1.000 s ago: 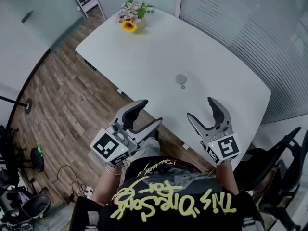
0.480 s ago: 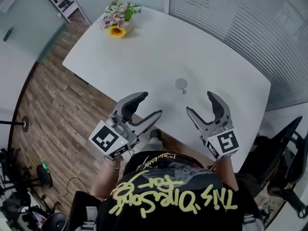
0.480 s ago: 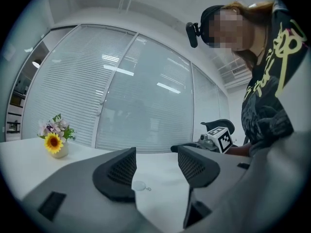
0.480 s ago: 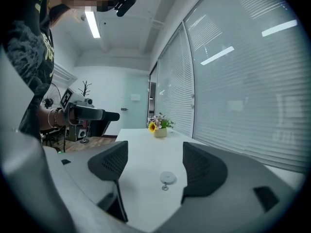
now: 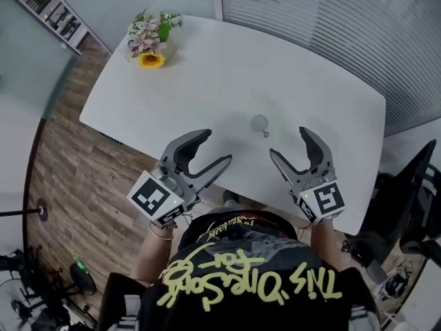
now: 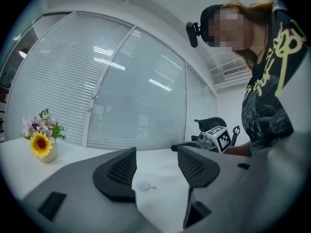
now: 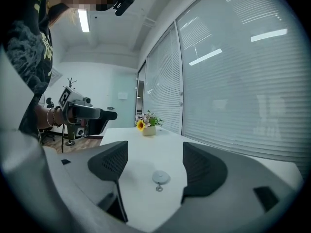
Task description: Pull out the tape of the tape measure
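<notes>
tape: small round white tape measure (image 5: 259, 122) ahead, nearer my right claw (image 5: 288, 142)
claws: left claw (image 5: 215, 148) and right both apart, empty

White table (image 5: 227, 67) with a small pot of flowers (image 5: 149, 40) at its far left corner; wood floor (image 5: 76, 171) left, black office chair (image 5: 406, 198) right.

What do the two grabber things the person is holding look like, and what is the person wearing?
Both the left gripper and the right gripper are grey, with two curved, claw-like jaws and dark dotted pads. Each carries a white cube with black square markers. The person wears a black shirt with yellow writing and a bracelet on one wrist.
</notes>
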The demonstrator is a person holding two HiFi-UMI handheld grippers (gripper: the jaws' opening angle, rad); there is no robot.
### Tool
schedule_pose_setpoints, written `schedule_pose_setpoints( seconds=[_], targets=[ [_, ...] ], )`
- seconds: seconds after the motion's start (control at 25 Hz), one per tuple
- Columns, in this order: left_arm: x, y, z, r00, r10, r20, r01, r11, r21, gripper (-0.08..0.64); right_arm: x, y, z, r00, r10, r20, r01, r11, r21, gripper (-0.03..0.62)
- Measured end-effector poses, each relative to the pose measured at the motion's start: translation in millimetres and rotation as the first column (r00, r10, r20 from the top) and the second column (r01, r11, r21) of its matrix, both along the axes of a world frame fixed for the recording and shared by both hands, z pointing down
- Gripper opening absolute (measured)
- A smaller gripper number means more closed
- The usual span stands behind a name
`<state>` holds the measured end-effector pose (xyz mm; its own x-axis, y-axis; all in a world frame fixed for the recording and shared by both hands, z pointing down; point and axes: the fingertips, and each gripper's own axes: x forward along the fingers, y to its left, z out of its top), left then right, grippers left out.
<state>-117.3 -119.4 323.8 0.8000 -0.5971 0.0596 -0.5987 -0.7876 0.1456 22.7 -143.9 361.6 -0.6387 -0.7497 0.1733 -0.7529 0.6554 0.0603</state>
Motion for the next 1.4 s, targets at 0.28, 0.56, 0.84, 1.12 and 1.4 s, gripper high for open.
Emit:
schedule_pose_setpoints(
  seconds=[0.28,0.56,0.84,1.12,1.4],
  targets=[
    [13,-16,0,0.997,0.059,-0.049,-0.059,0.998,0.003,0.25,-3,-8,16,0.993,-0.019,-0.114,0.015,0.999,-0.033,0.356],
    [7,-21,6,0.999,0.027,-0.038,-0.028,0.999,-0.02,0.25,-15,-42,62,0.986,-0.079,-0.149,0.061,0.99,-0.126,0.356],
    [-10,-24,20,0.999,-0.019,-0.027,0.017,0.998,-0.054,0.249,-29,-63,126,0.94,-0.159,-0.303,0.092,0.97,-0.223,0.353],
    [-16,-20,32,1.0,-0.018,-0.021,0.017,0.997,-0.074,0.249,-34,-71,150,0.915,-0.182,-0.359,0.079,0.956,-0.283,0.348],
    [-25,-20,29,0.999,-0.03,-0.015,0.03,0.998,-0.062,0.249,-36,-77,161,0.917,-0.179,-0.356,0.06,0.945,-0.322,0.267]
  ],
)
